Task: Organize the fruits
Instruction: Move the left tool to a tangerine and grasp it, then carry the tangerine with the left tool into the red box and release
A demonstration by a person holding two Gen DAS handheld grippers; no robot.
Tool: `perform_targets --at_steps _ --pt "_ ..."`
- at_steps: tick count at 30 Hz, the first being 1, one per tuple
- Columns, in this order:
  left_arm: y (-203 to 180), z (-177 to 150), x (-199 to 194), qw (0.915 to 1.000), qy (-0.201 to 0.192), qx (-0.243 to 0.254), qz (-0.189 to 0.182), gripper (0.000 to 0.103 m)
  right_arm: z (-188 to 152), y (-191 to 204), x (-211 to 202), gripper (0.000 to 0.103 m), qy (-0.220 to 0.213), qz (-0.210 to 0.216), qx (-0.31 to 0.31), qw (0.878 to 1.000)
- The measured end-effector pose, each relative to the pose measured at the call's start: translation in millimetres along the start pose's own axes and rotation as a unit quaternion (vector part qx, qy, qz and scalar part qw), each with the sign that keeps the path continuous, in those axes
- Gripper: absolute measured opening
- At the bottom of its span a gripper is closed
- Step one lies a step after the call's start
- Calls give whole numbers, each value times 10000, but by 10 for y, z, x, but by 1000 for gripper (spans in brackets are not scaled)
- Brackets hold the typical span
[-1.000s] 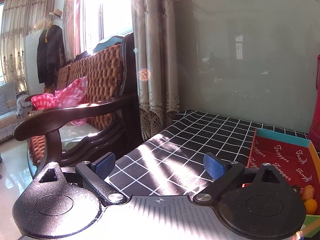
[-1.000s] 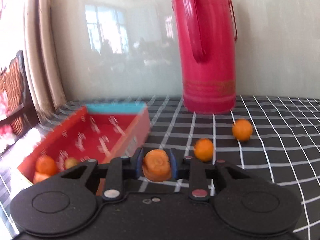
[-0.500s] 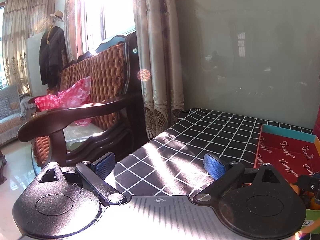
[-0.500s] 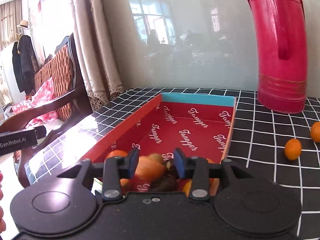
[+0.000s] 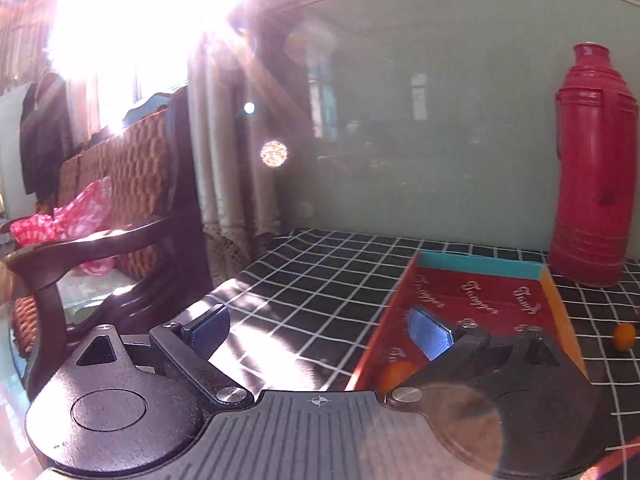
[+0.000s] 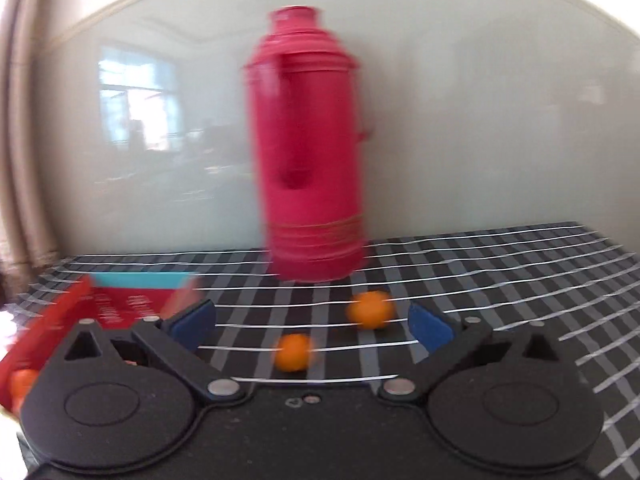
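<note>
The left gripper (image 5: 318, 330) is pointing level toward the far side, its blue-padded fingers (image 5: 206, 330) spreading wide with nothing between them. The right gripper (image 6: 312, 326) is likewise facing forward and level, its own blue pads (image 6: 430, 328) standing far apart and gripping nothing. The right wrist view is blurring sideways.

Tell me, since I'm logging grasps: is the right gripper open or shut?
Open: the right gripper has its blue pads spread wide, nothing between them.
</note>
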State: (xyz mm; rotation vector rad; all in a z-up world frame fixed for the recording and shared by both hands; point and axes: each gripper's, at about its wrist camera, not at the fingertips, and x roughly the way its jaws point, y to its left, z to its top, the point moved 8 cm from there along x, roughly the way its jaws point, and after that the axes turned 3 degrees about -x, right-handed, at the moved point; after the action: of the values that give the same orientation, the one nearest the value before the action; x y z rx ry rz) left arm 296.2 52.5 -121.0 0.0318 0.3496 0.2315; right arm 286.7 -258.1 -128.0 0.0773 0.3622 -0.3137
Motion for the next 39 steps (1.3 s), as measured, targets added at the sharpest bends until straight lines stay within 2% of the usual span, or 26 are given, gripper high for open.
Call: perform_targets --at_steps 3,6,9,13,18,21,22,23,24,26,28,30,32,39 --pt "-395 30 -106 9988 -141 141 -451 95 -8 -405 4 97 -7 -948 -41 9955" --pt "-831 29 -210 9944 -207 362 -971 95 2 -766 -55 97 -87 -1886 -184 9818" --pt "-1285 -16 -274 9873 -185 634 -1441 95 -21 -1049 -136 97 -180 -2365 -198 9713" --pt "-1878 -99 -320 9765 -56 979 -1920 95 -45 -1322 -195 97 -217 -2689 -11 9629" --pt "-2508 -204 -197 9663 257 1211 -2256 95 -36 -1572 -273 97 -240 -2658 258 9634" --pt "-2739 -273 -34 9639 519 1204 -2317 93 -23 -1623 -262 97 -191 -2493 364 9676" --pt "-2792 -305 20 9631 613 1212 -2326 89 -22 -1608 -255 97 -185 -2470 358 9682" --pt "-2832 -346 76 9618 718 1236 -2334 80 -17 -1596 -248 97 -188 -2447 355 9688" --pt "-2876 -382 128 9605 828 1240 -2350 76 -11 -1601 -251 97 -202 -2416 358 9695" --pt "-2926 -440 220 9592 1018 1188 -2357 73 8 -1608 -257 97 -226 -2346 361 9712" --pt "-2992 -488 309 9573 1150 1147 -2391 61 10 -1612 -257 97 -220 -2308 355 9721" --pt "-3031 -541 355 9551 1264 1145 -2423 42 14 -1636 -264 97 -237 -2293 375 9723" --pt "-3059 -587 386 9530 1364 1151 -2449 34 12 -1619 -290 97 -246 -2258 413 9730" --pt "-3089 -634 338 9526 1245 1254 -2478 31 18 -1653 -319 97 -301 -2162 558 9743"
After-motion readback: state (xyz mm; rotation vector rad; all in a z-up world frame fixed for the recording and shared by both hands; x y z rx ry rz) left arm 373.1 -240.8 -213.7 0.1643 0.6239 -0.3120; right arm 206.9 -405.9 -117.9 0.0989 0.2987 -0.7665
